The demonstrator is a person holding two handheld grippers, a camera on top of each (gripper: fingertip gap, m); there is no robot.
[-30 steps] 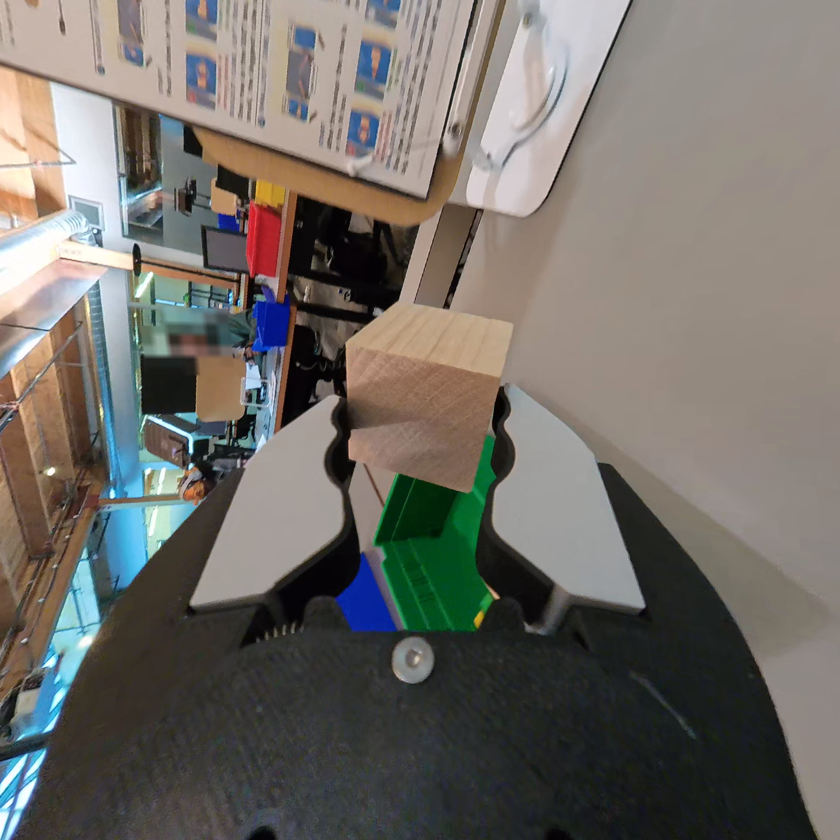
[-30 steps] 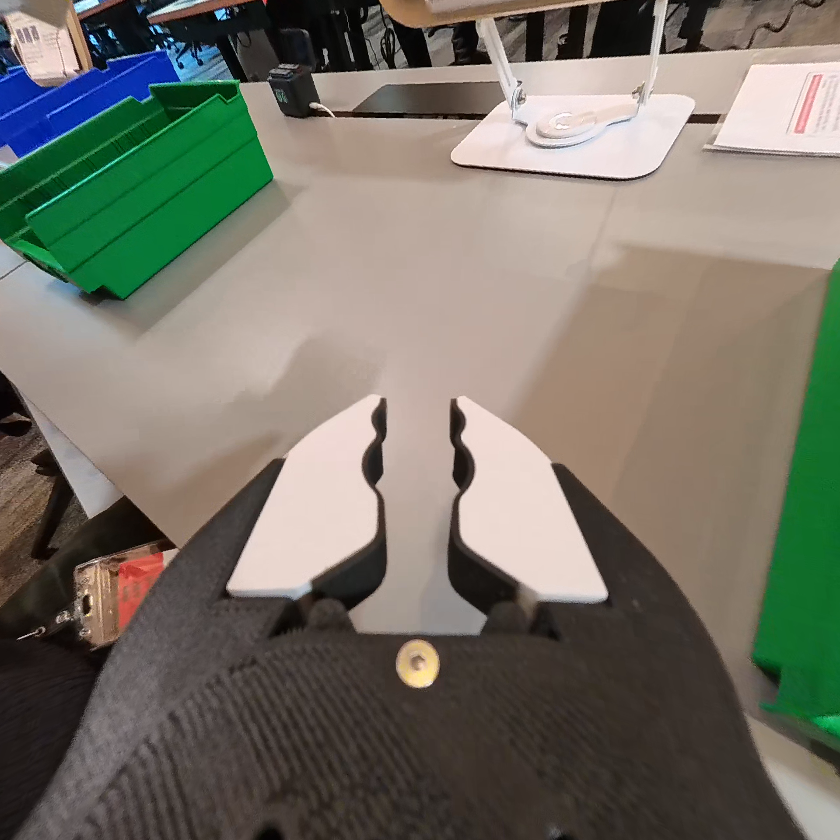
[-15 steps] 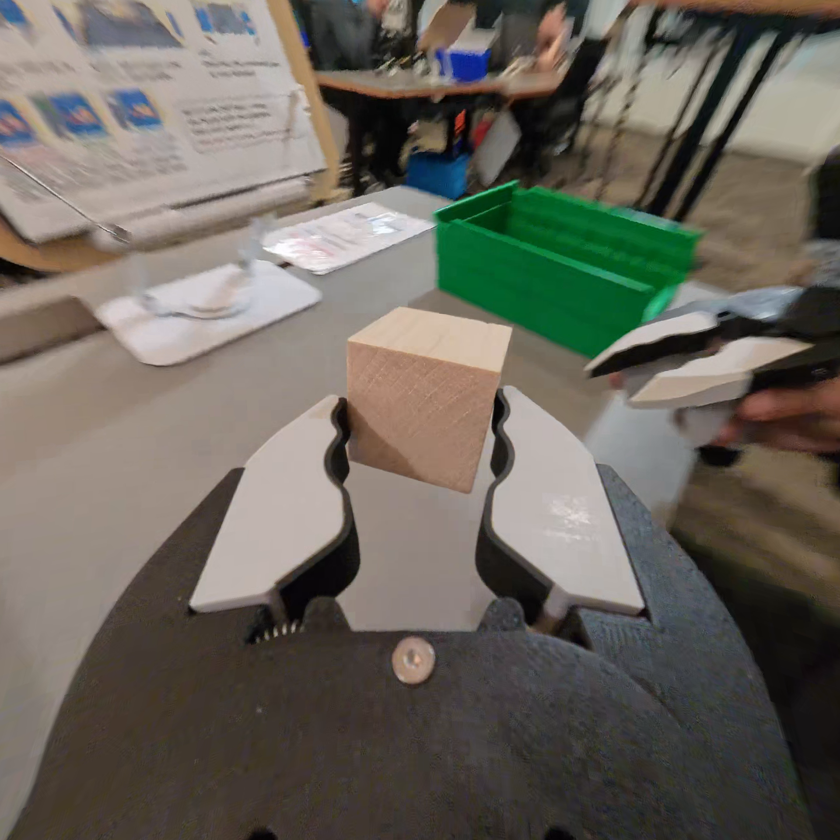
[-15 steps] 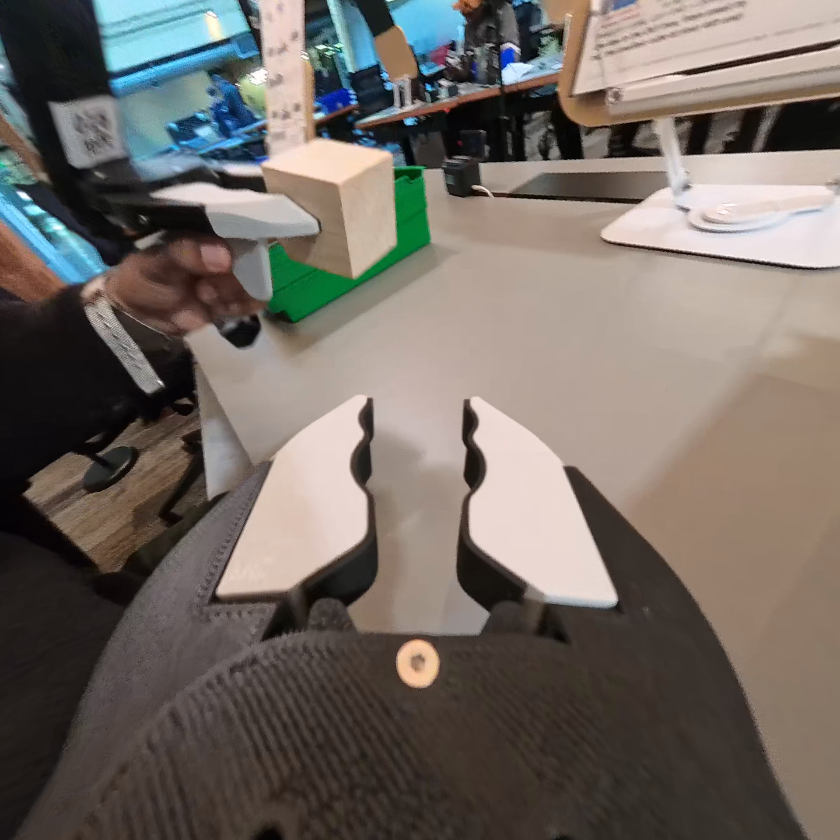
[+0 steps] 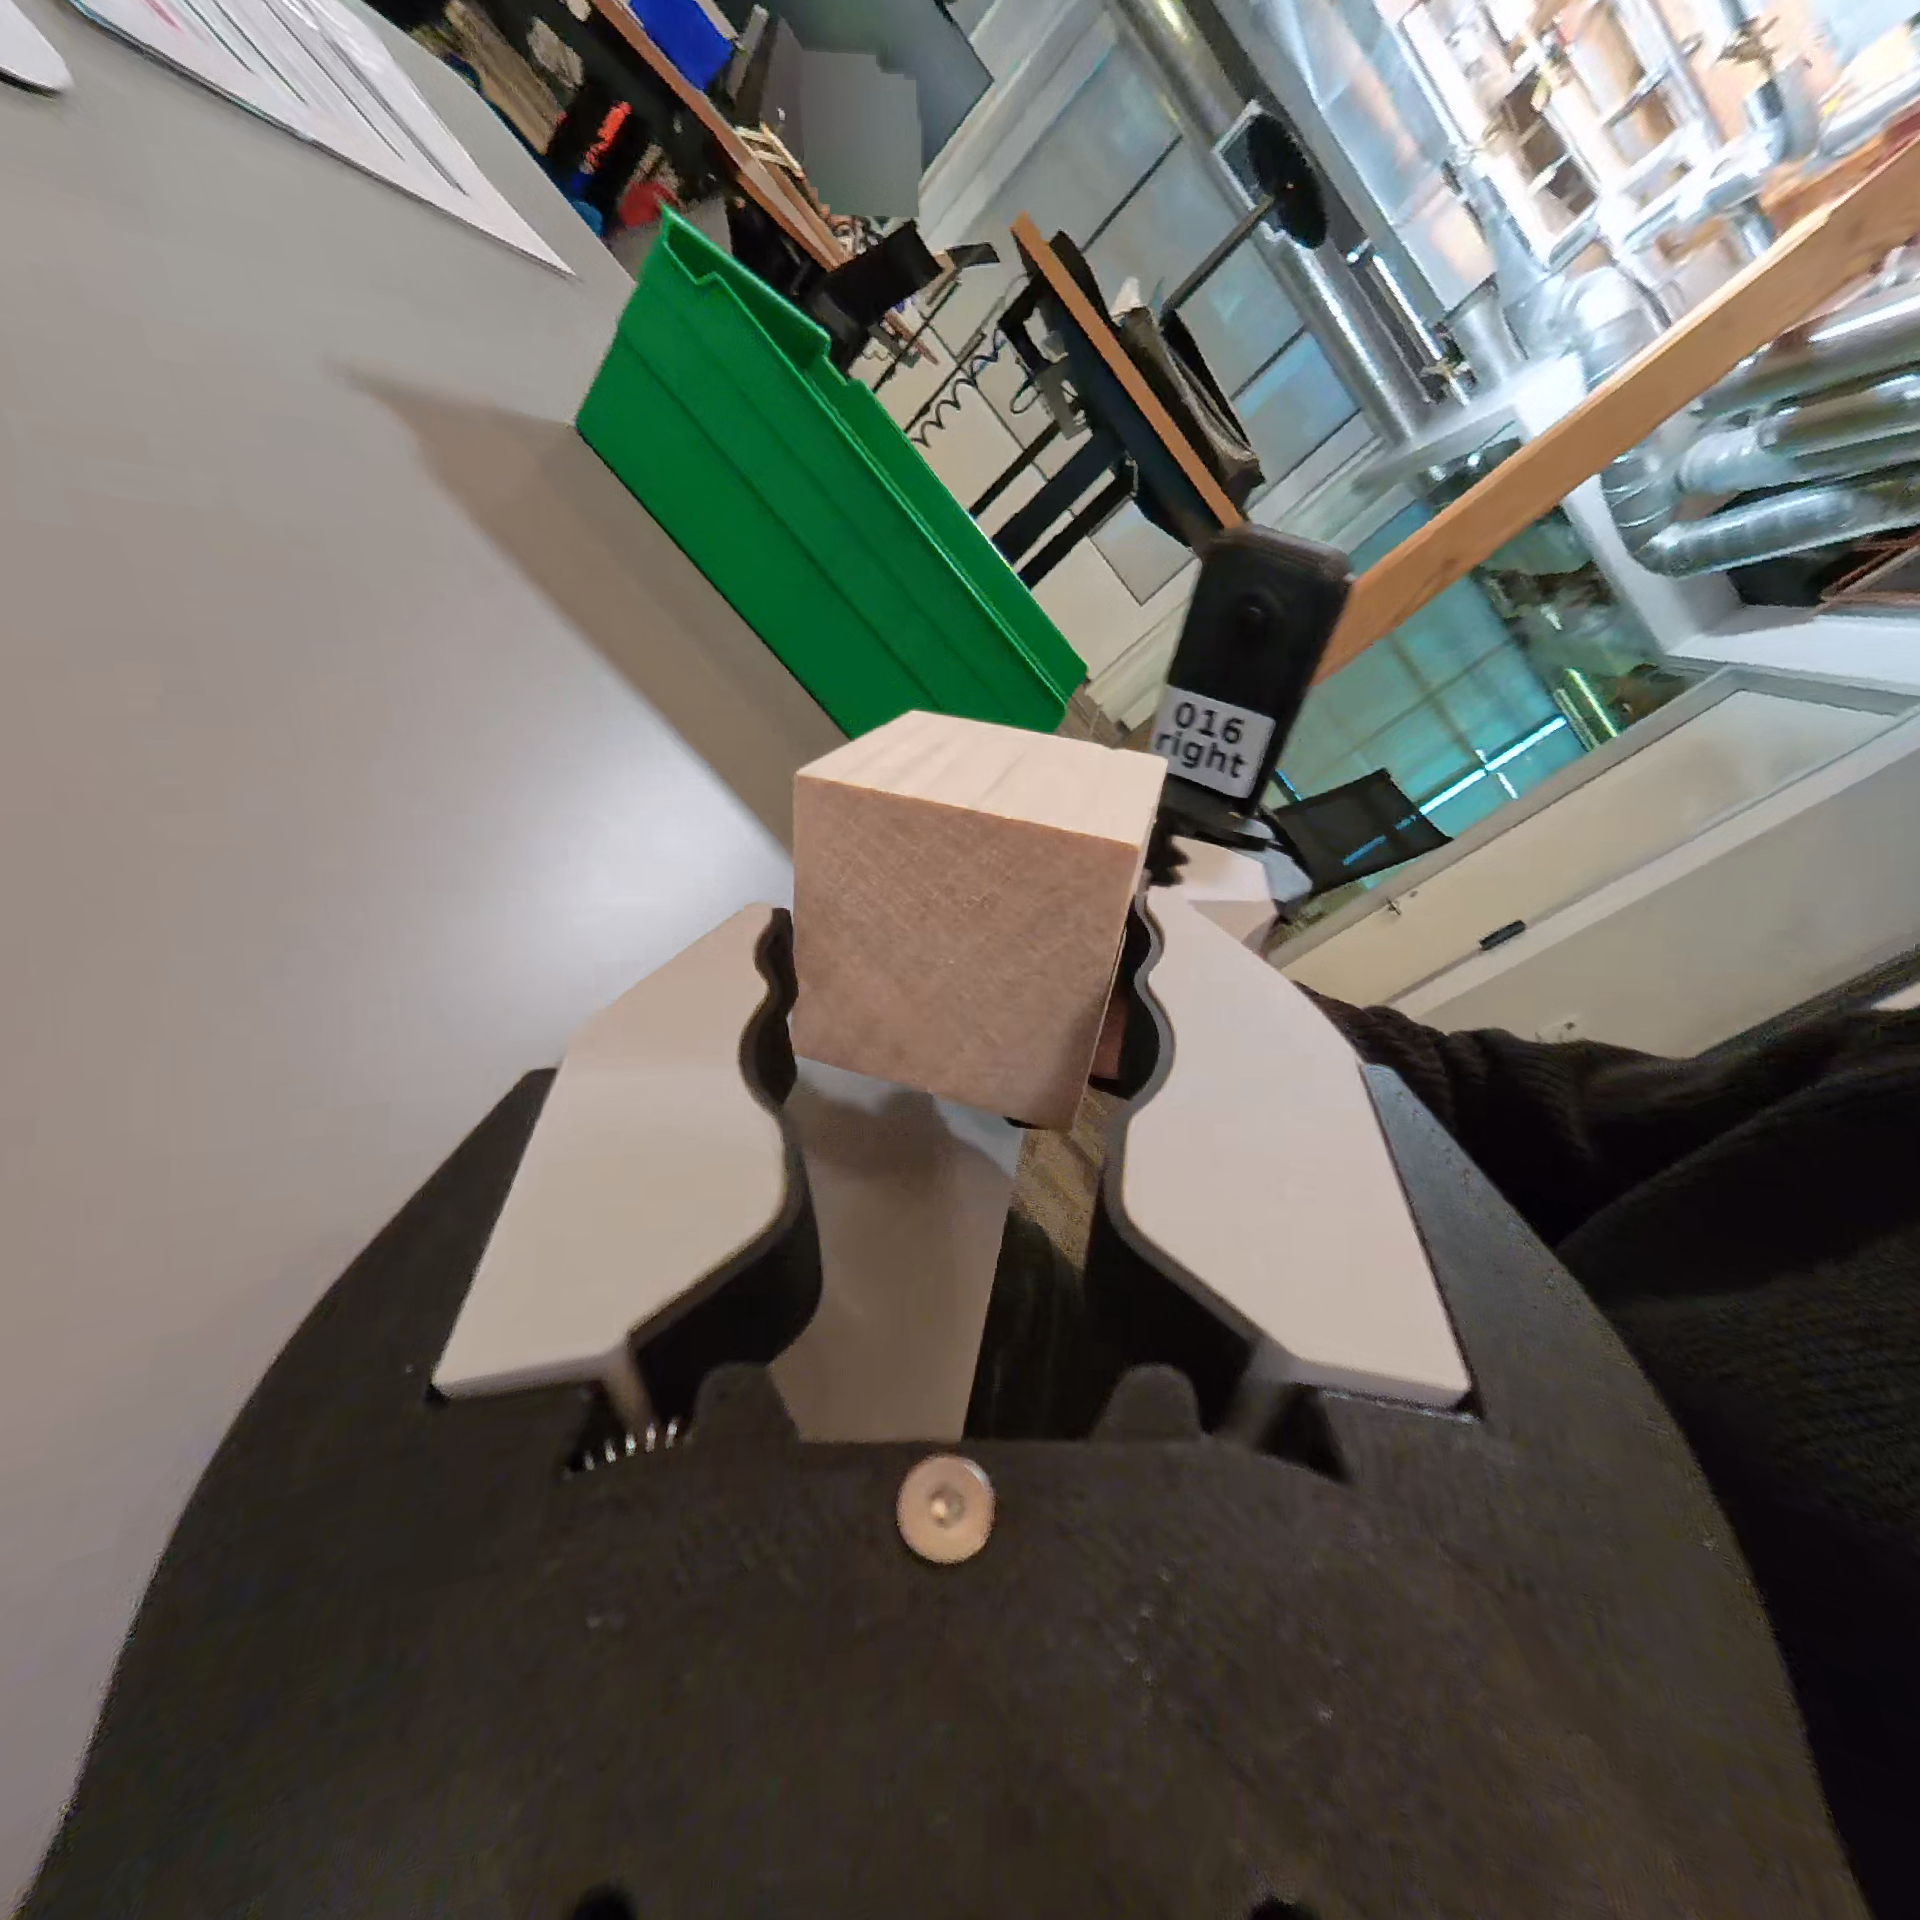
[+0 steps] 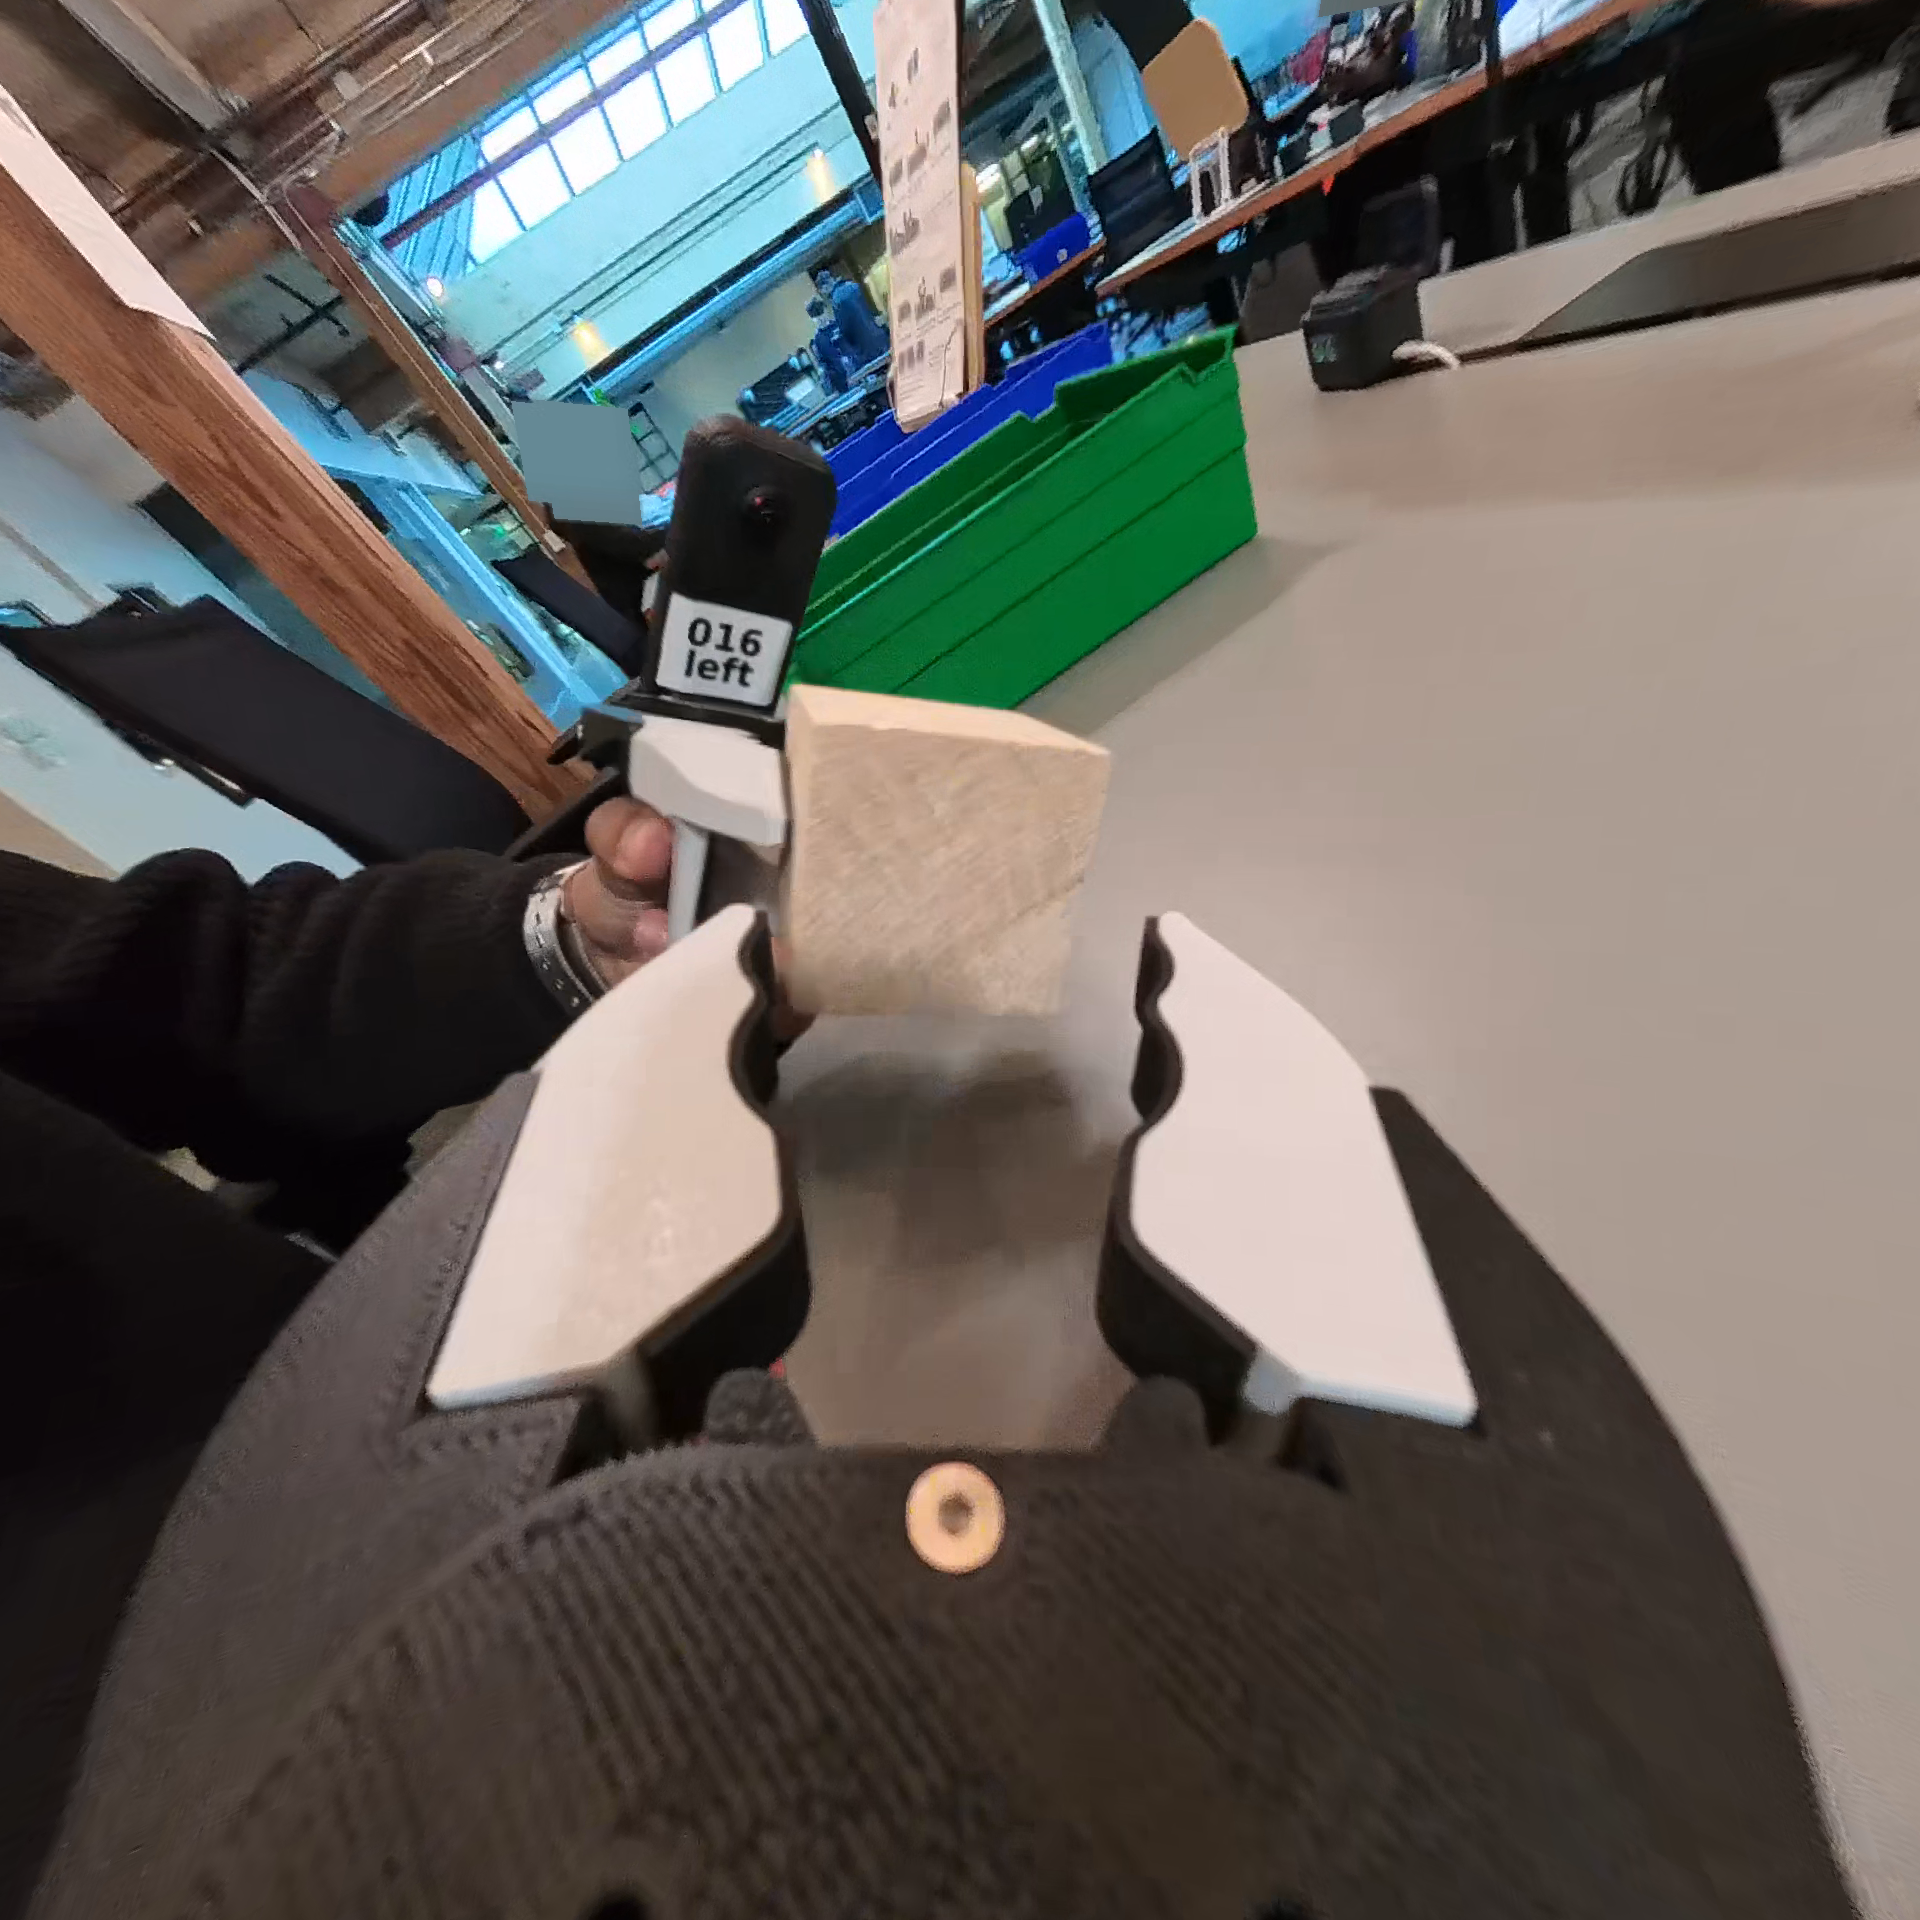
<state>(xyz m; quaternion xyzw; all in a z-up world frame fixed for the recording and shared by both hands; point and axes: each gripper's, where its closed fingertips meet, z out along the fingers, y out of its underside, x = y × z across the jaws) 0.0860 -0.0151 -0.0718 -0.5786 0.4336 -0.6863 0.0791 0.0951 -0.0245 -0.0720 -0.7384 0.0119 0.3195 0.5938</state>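
Note:
My left gripper (image 5: 961, 966) is shut on a pale wooden cube (image 5: 961, 914) and holds it in the air over the near edge of the grey table (image 5: 260, 727). In the right wrist view the cube (image 6: 935, 862) sits just ahead of my open right gripper (image 6: 951, 966), between its fingertips and nearer the left one. The left gripper (image 6: 769, 821) comes in from the left, held by a hand (image 6: 623, 883) in a black sleeve. The right gripper's black camera mount (image 5: 1247, 665) shows just behind the cube in the left wrist view.
A green bin (image 5: 810, 499) stands on the table on the right side, another green bin (image 6: 1029, 582) on the left side with blue bins (image 6: 935, 436) behind it. A small black device (image 6: 1361, 332) with a cable and paper sheets (image 5: 312, 125) lie farther back.
Both grippers have swung toward each other. The cube now lies right at the right gripper's fingertips, and the right jaws have opened wider. The left gripper still grips the cube.

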